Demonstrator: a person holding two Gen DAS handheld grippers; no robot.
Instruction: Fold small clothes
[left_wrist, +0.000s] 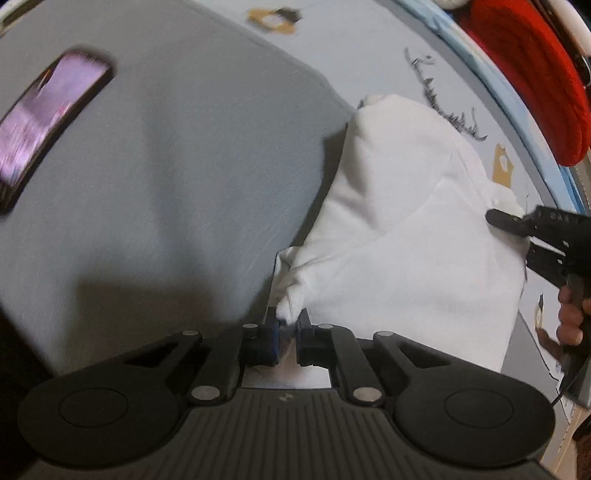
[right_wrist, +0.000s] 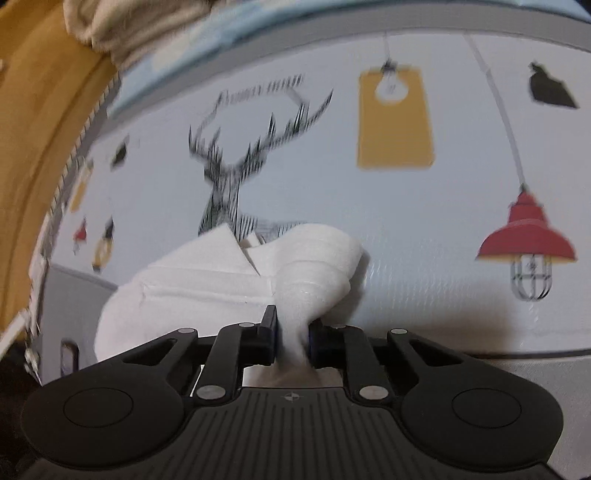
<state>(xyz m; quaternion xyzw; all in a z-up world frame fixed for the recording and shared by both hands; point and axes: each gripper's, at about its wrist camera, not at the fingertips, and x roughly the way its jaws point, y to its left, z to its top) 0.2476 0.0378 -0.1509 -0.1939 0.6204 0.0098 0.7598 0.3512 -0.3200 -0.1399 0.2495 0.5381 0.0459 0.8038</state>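
Only the left wrist view shows both tools at once: the left gripper (left_wrist: 289, 325) is clenched on a bunched corner of the white garment (left_wrist: 399, 236) at the near edge of the cloth, while the right gripper (left_wrist: 506, 221) comes in from the right edge, held by a hand (left_wrist: 570, 321), with its dark fingers against the far side of the same cloth. That view also takes in a plain grey sheet (left_wrist: 177, 177) beneath and to the left of the garment, a glossy dark phone (left_wrist: 48, 122) lying on it with a purple-lit screen, and a ribbed red knit item (left_wrist: 535, 74) at the upper right. The right wrist view gives the close detail of its own grip: the right gripper (right_wrist: 293, 339) pinches a twisted neck of the soft white fabric (right_wrist: 221, 280), which fans out above the pads into layered folds with a stitched seam. Behind it lies a smooth pale printed mat (right_wrist: 424, 240) with a sketchy line-drawn deer (right_wrist: 236, 173), a mustard tag with a bulb (right_wrist: 395, 122) and a red caged lamp (right_wrist: 528, 236). A fuzzy beige cloth (right_wrist: 122, 26) sits at the top left.
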